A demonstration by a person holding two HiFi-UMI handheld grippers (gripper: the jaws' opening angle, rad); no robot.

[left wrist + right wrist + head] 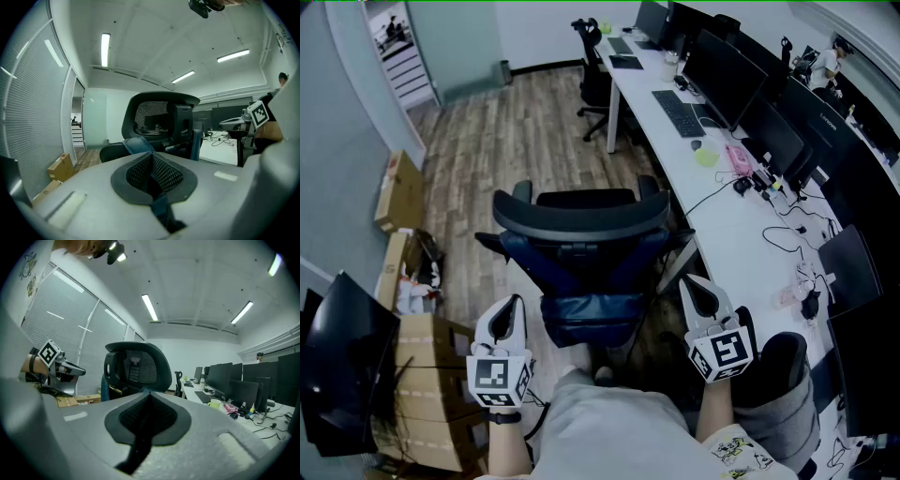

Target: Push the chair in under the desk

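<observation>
A black office chair (581,239) with a mesh back and a blue seat stands out in the aisle, turned with its back toward me, just left of the long white desk (741,253). My left gripper (511,307) is held near the chair's left side, shut and empty. On the chair's right, beside the desk's edge, my right gripper (699,291) is also shut and holds nothing. Neither one touches the chair. In the left gripper view the chair (159,122) rises beyond the left gripper (152,174). The right gripper view shows the chair's back (136,364) ahead of the right gripper (145,417).
Monitors (731,70), a keyboard (680,112) and cables lie on the desk. A second chair (595,66) stands at the far end. Cardboard boxes (417,394) and a dark screen (342,361) crowd the left floor. A grey bin-like thing (783,389) sits by my right arm.
</observation>
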